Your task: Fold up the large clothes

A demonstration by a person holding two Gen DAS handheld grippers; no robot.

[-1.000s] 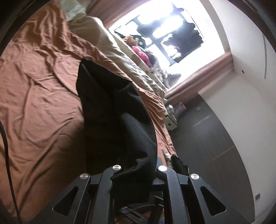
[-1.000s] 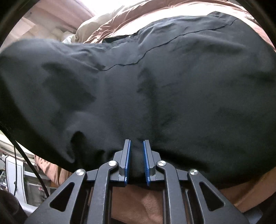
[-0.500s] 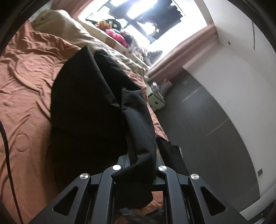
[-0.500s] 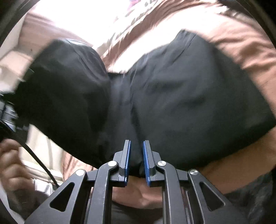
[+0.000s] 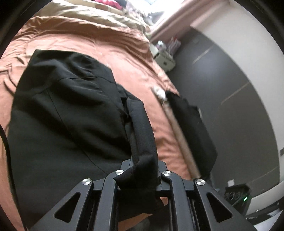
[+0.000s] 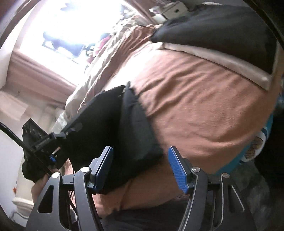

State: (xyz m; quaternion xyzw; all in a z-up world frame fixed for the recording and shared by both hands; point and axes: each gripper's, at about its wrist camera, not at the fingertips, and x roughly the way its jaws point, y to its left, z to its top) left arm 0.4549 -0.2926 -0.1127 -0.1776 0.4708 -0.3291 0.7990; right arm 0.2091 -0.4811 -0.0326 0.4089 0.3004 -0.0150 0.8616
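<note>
- The black garment (image 5: 67,113) lay spread over the left part of the bed's rust-brown sheet (image 5: 134,67) in the left wrist view, folded on itself with a seam running down its upper layer.
- A thick folded edge of that garment rose from the bed into the left claw (image 5: 140,175), whose jaws were clamped on the cloth; a short end of fabric hung out below the grip.
- To the right of it, a second dark cloth (image 5: 191,131) hung over the bed's pale edge, next to the dark floor (image 5: 230,85).
- Beige bedding (image 5: 99,12) was bunched at the far end of the bed, and a small white cabinet (image 5: 164,59) stood beside the bed's far corner.
- In the right wrist view, the left claw (image 6: 53,156) showed at the left, a hand (image 6: 38,186) below it, pinching the garment (image 6: 110,128) so that the cloth hung down onto the sheet (image 6: 204,110).
- The right claw (image 6: 140,165) stood with its blue pads (image 6: 177,168) wide apart and its jaws opening; the garment's lower corner lay between them close by the left pad, and the right pad was well clear of the cloth.
- At the top right, dark cloth (image 6: 221,26) lay over the bed's edge.
</note>
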